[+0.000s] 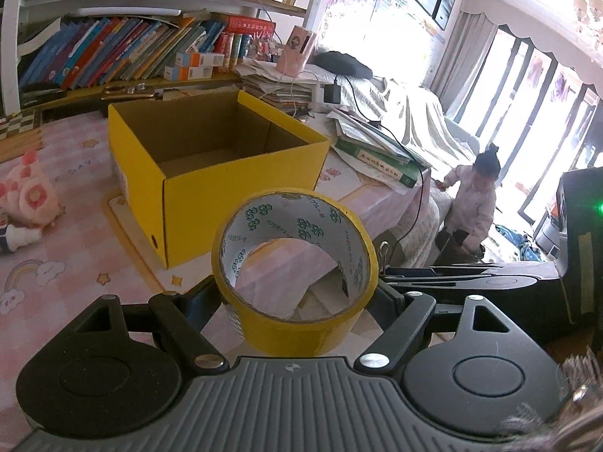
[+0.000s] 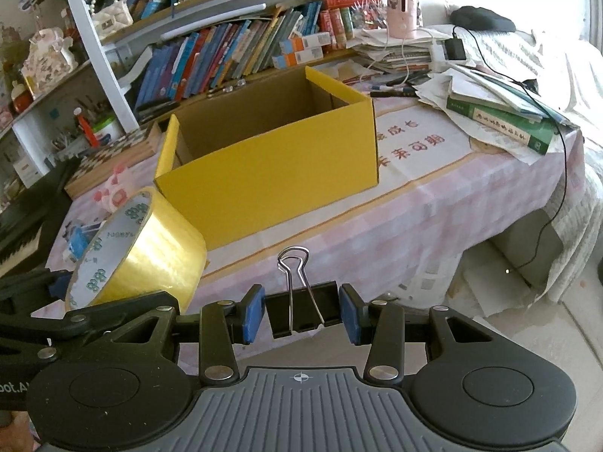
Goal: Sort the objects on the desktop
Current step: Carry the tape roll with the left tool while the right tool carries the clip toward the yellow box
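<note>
Jaws tilt downward gripping tape roll (image 1: 294, 275) and binder clip (image 2: 301, 301).

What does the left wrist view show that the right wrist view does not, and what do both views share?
Only the left wrist view shows the window doors, a small person beside the desk, and looks through the core of the yellow tape roll held in the left gripper.

Only the right wrist view shows the black binder clip between the blue fingers of the right gripper, plus a white beaded handbag.

Both show the open yellow box, the tape roll, the bookshelf and the green book.
</note>
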The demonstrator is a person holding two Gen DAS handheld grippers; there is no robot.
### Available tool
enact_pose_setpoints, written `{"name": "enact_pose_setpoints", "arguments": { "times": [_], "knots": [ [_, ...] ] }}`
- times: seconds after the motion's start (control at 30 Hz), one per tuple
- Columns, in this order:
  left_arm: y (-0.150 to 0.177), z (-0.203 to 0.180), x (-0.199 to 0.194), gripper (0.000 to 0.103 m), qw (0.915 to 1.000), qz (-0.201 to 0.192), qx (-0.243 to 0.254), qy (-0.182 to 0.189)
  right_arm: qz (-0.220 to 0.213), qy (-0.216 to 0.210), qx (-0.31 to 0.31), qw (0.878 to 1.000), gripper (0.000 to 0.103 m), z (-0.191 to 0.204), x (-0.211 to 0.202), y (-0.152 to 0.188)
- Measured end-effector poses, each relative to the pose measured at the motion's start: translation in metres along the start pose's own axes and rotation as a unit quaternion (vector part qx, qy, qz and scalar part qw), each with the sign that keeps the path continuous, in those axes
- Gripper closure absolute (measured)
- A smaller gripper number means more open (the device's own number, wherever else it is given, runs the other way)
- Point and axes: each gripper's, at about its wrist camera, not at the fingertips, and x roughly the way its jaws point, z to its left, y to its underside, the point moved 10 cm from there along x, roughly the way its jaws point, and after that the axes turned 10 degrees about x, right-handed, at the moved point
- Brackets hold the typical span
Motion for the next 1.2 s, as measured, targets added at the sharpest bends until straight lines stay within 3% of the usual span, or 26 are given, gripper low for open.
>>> {"name": "enact_pose_setpoints", "arguments": {
  "times": [0.67, 1.2],
  "knots": [
    [-0.062, -0.005, 0.032, 0.023, 0.9977, -0.037, 0.003, -0.057, -0.011, -0.053, -0.061, 0.997, 0.06, -0.009, 0.029, -0.073],
    [-0.103, 0.015, 0.045, 0.023, 0.9917, -0.06, 0.008, -0.113, -0.013, -0.105, -0.126, 0.986, 0.06, 0.011, 0.05, -0.118]
  ]
}}
